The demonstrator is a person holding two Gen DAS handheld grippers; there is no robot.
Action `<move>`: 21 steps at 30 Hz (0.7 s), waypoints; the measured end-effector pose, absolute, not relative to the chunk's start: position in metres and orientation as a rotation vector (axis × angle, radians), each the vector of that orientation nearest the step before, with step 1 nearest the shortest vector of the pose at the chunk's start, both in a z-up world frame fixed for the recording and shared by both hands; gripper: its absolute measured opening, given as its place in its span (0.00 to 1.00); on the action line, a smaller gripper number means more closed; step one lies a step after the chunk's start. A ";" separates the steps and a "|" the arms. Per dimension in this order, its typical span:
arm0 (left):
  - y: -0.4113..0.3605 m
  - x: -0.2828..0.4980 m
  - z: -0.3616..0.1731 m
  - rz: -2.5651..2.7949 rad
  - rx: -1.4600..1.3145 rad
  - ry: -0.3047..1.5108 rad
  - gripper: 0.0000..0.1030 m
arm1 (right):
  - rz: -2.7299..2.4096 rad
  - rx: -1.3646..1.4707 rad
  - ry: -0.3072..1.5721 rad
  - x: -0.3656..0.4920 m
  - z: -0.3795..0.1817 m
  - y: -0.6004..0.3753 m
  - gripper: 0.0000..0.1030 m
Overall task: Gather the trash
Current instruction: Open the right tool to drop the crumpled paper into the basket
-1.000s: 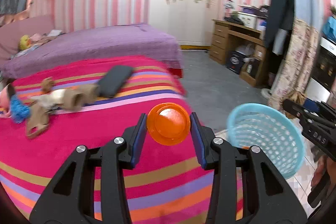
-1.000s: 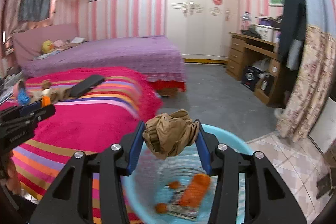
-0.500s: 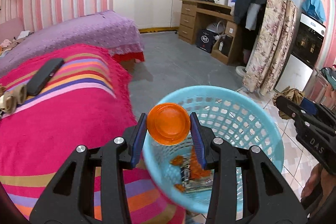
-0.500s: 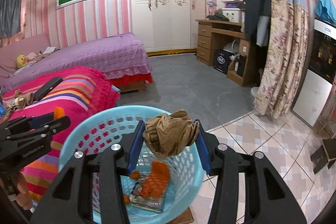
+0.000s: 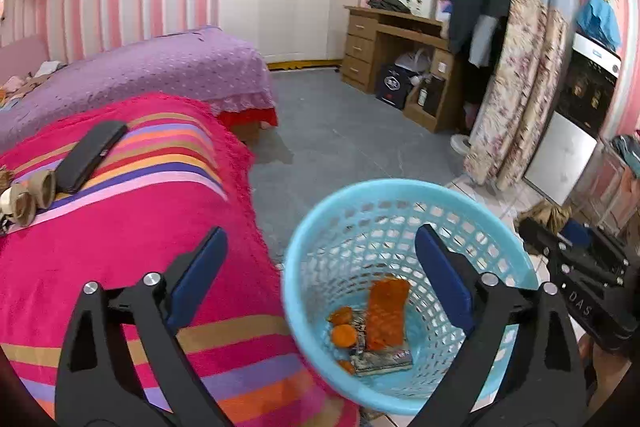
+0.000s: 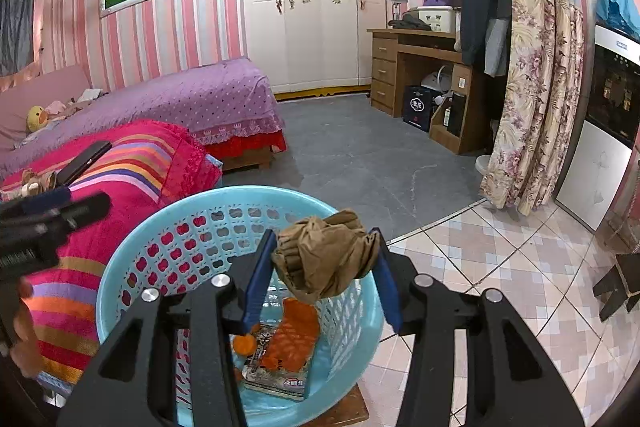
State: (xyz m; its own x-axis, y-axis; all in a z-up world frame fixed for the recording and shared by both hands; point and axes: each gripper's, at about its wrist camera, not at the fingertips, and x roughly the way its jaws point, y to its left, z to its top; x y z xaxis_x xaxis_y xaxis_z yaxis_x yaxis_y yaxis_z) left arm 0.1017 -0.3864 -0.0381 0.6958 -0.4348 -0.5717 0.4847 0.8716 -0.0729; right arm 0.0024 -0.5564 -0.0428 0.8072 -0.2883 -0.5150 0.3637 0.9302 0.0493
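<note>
- My right gripper squeezes the crumpled brown paper above the blue basket.
- The paper seems light and soft; I judge a grip across the middle is enough.
- My left gripper is spread wide, empty.

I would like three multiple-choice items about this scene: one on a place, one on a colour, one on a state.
1. Where does the dark flat case lie?
A. on the striped bed
B. in the basket
C. on the desk

2. What colour is the basket?
A. red
B. light blue
C. white

3. The right hand-held gripper is
A. open and holds nothing
B. shut on crumpled brown paper
C. shut on a bottle

Key: 1 A, it rests on the striped blanket; 2 B, its mesh wall is light blue; 3 B, the paper sits between its fingers.
</note>
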 end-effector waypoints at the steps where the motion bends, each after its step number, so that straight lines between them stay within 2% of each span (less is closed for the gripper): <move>1: -0.381 0.104 -0.036 -0.507 0.085 0.614 0.90 | -0.348 0.145 0.528 0.004 -0.044 -0.554 0.45; 11: -0.338 0.116 -0.033 -0.439 0.085 0.599 0.92 | -0.345 0.129 0.547 0.025 -0.050 -0.537 0.46; 12: -0.335 0.117 -0.033 -0.433 0.083 0.602 0.92 | -0.351 0.124 0.549 0.026 -0.049 -0.536 0.49; 13: -0.333 0.117 -0.033 -0.432 0.082 0.603 0.92 | -0.363 0.114 0.552 0.026 -0.049 -0.534 0.60; 16: -0.327 0.117 -0.032 -0.429 0.079 0.601 0.92 | -0.387 0.104 0.544 0.024 -0.046 -0.531 0.84; 19: -0.318 0.115 -0.028 -0.429 0.067 0.598 0.93 | -0.398 0.121 0.535 0.020 -0.042 -0.529 0.94; 21: -0.312 0.114 -0.025 -0.426 0.060 0.597 0.94 | -0.389 0.137 0.528 0.018 -0.038 -0.526 0.95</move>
